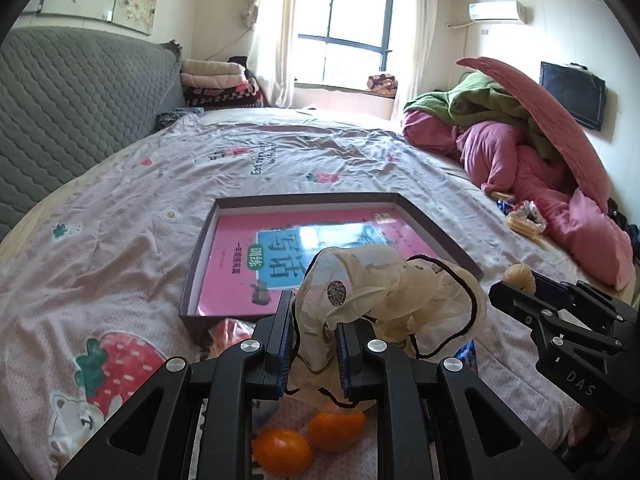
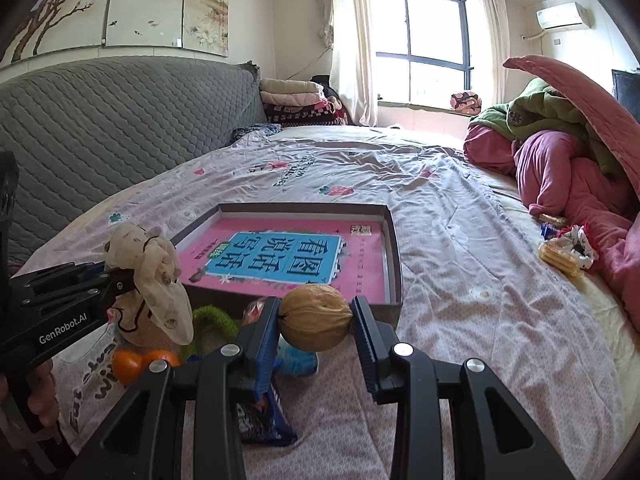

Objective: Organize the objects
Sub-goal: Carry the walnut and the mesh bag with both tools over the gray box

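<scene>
**Both Grippers Loaded, Tray Dead Ahead**

Holding steady over the bed, both tools were carrying cargo. The left gripper (image 1: 312,344) had its jaws clamped on a crumpled cream sheer fabric pouch with black cord trim (image 1: 384,292), the cloth bunched between the blue pads and spilling up and to the right. The right gripper (image 2: 316,320) was pinching a tan, wrinkled walnut (image 2: 315,317) squarely between its fingers, the nut's seam running top to bottom and its longer axis lying across the jaws.

The key relation: the shallow dark rectangular cardboard tray (image 2: 394,240) lay directly beyond both sets of jaws, its near rim just past the walnut, its long sides running away toward the window. A glossy pink book with a blue title panel (image 2: 280,258) lay flat inside, filling most of the floor. The right gripper looked the nearer of the two to the near rim, so a short forward carry and a release seemed the likely call for the nut.

Below the left gripper, two small orange tangerines (image 1: 308,440) rested touching each other on the pale strawberry-print bedsheet (image 1: 120,208). A green fuzzy piece (image 2: 212,320) and a blue snack wrapper (image 2: 264,412) lay near them, in front of the tray.
</scene>
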The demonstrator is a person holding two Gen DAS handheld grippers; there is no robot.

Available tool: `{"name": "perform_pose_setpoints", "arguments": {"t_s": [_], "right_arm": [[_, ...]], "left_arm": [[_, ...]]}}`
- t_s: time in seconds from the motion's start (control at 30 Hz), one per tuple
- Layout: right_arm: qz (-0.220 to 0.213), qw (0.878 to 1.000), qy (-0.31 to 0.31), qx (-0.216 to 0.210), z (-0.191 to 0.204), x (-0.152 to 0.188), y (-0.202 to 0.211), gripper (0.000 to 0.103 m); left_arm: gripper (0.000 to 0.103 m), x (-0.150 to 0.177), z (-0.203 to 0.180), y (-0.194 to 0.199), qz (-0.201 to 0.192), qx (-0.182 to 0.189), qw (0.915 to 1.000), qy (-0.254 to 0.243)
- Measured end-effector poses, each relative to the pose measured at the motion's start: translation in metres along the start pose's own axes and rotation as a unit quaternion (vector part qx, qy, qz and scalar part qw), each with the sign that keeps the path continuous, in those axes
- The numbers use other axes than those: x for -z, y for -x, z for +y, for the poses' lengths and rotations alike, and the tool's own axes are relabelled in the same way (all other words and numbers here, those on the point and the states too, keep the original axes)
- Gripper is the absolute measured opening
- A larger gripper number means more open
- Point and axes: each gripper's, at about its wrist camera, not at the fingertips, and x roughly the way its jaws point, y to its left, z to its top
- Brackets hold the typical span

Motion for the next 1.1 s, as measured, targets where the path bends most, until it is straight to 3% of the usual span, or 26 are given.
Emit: {"name": "perform_pose_setpoints", "arguments": {"t_s": [0.3, 1.1], "right_arm": [[-0.021, 1.0, 0.019, 0.001, 0.009, -0.024, -0.005, 0.036], [-0.055, 0.998, 0.032, 0.0, 0.015, -0.066, -0.03, 0.036]], "left_arm": [[0.019, -0.013, 0.004, -0.003, -0.009, 0.011, 0.9999, 0.0], [0.021, -0.062, 0.039, -0.024, -0.043, -0.026, 0.9987, 0.011]]}}
